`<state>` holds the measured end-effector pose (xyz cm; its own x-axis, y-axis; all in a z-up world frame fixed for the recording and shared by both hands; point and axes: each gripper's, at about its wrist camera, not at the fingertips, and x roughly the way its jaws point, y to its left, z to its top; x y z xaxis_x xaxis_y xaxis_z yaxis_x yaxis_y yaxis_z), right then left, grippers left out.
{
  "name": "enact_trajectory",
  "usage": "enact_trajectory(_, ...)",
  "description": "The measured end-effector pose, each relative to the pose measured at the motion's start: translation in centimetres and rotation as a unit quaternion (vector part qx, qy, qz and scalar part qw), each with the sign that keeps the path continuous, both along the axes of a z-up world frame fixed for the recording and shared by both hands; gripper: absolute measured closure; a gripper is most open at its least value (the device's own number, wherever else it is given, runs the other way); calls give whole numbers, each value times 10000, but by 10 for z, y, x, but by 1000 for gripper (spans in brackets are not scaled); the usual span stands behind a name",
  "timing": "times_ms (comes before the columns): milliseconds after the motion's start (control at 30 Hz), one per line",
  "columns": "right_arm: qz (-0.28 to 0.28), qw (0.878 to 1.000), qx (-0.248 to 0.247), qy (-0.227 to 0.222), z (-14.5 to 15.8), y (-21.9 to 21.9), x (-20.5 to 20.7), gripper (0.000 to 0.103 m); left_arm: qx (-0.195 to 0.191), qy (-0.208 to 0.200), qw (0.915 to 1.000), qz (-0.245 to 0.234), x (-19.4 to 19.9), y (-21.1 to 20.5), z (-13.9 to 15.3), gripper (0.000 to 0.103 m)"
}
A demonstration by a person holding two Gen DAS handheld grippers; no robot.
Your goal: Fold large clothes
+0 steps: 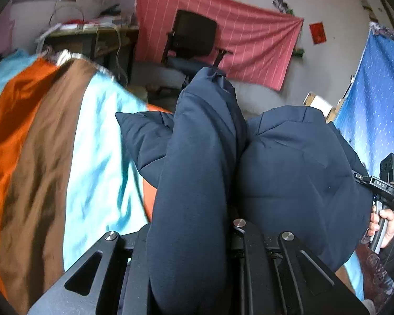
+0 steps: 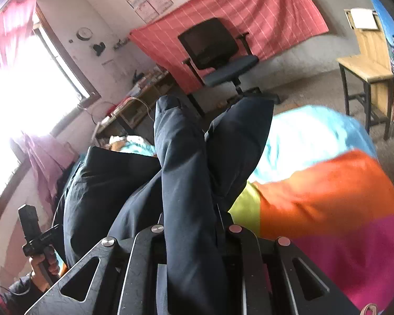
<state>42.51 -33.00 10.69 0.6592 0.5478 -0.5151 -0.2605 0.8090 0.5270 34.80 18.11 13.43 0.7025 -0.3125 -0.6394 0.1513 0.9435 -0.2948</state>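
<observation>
The left gripper (image 1: 197, 236) is clamping a thick fold of the navy padded jacket (image 1: 289, 170), the cloth bulging up between its jaws and hiding the fingertips. The right gripper (image 2: 194, 236) is pinching another fold of the same jacket (image 2: 186, 173), which is draping out toward the left gripper's handle (image 2: 36, 236) at the lower left of the right wrist view. The jacket is hanging between the two grippers above a striped bedspread (image 1: 52, 144) that is showing bands of light blue, orange and brown, and also yellow-green and magenta in the right wrist view (image 2: 328, 191). Beyond it, a black office chair (image 2: 218, 50) is standing before a red striped cloth (image 1: 249, 39) pinned to the wall. A wooden chair (image 2: 367, 60) is sitting at the right, a cluttered desk (image 1: 92, 34) under a bright window (image 2: 26, 84).
</observation>
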Motion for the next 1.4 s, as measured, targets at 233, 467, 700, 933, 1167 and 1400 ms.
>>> enact_trajectory(233,-339,9990,-135,274,-60,-5,-11,87,44,533,9986,58,6,6,-52,88)
enact_trajectory(467,-676,9967,-115,435,-91,-23,-10,76,-131,929,9955,166,28,15,-87,76)
enact_trajectory(700,-910,9917,-775,481,-87,-14,-16,52,-332,1185,9914,449,40,28,-85,60)
enact_trajectory(933,-1371,9814,-1338,151,-67,-10,-38,8,18,1263,9880,893,39,25,-70,42)
enact_trajectory(1167,-1463,9746,-1665,-312,-45,1,-64,0,565,335,9916,1117,12,7,-35,26)
enact_trajectory(1400,-1462,9730,-1666,-641,-22,16,-87,0,731,-301,9914,1043,-25,-22,-13,2)
